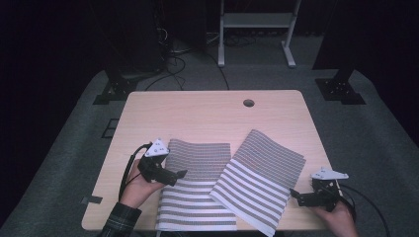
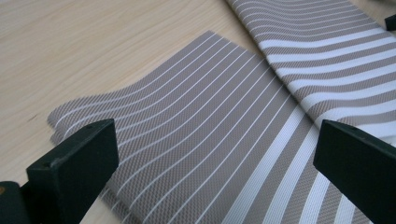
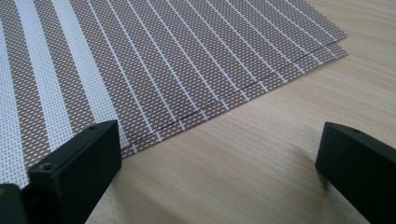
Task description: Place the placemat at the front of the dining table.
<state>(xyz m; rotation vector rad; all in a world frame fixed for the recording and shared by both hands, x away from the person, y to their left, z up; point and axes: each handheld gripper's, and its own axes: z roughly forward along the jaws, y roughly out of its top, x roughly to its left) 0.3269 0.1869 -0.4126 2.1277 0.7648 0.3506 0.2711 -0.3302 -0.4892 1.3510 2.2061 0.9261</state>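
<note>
Two striped mats lie on the tabletop (image 1: 197, 106), both brown-grey with white lines. The left mat (image 1: 197, 185) lies straight, near the front edge. The right mat (image 1: 259, 180) lies turned at a slant, and its near left part rests on top of the left mat's right side. Each mat has thin white lines on its far half and fat white stripes on its near half. In the right gripper view the edge of the right mat (image 3: 163, 60) looks like two thin layers, one on the other. There are two grippers, one in each hand. The left gripper (image 1: 170, 174) sits at the left edge of the left mat, held by the left hand (image 1: 138, 185), which comes up from the bottom with a checked sleeve (image 1: 118, 222). It points to the right, over the mat. Its jaws are wide apart and hold nothing, and in the left gripper view the left mat (image 2: 196, 140) lies flat between and under them. The right gripper (image 1: 301, 197) sits just beside the right mat's near right edge, held by the right hand (image 1: 338, 217). It points to the left, toward the mat. Its jaws are wide apart too and hold nothing. One jaw is by the mat's edge and the other is over bare wood. A round hole (image 1: 248, 103) is in the tabletop at the far side, well apart from the mats.
</note>
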